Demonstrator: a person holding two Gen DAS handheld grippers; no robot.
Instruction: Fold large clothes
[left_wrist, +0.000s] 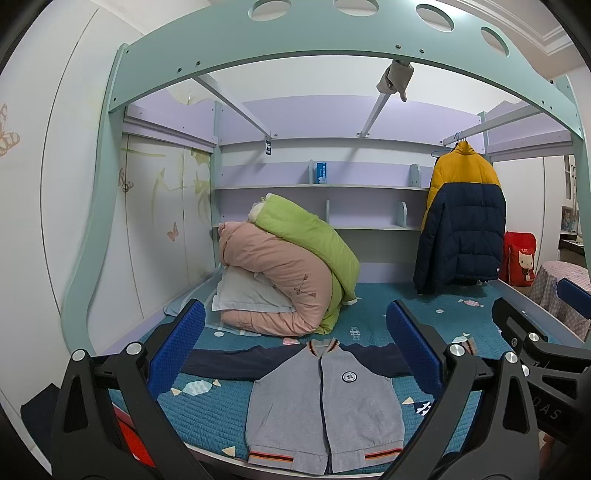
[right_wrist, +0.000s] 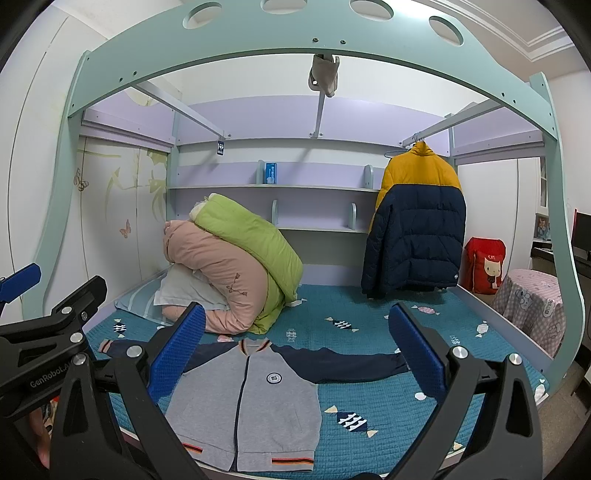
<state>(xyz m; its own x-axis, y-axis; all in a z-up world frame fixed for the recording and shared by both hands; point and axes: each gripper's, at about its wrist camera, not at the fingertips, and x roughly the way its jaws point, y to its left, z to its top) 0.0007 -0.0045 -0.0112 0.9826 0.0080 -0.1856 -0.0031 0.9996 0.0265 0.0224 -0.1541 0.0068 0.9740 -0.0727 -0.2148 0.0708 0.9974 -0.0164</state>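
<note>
A grey zip jacket (left_wrist: 325, 402) (right_wrist: 251, 402) with navy sleeves lies flat, front up, on the teal bedspread (left_wrist: 207, 410) (right_wrist: 369, 435), sleeves spread out to both sides and its hem at the near edge of the bed. My left gripper (left_wrist: 295, 332) hovers in front of the bed with its blue pads wide apart and nothing between them. My right gripper (right_wrist: 297, 332) hangs beside it, likewise open and empty. In the left wrist view the right gripper's frame shows at the right edge; in the right wrist view the left gripper's frame shows at the left edge.
Rolled pink and green quilts (left_wrist: 284, 266) (right_wrist: 236, 262) with a pillow sit at the back left of the bed. A yellow and navy puffer jacket (left_wrist: 461, 218) (right_wrist: 417, 221) hangs at the back right. A red bag (right_wrist: 484, 269) and a covered stool (right_wrist: 528, 306) stand right of the bed.
</note>
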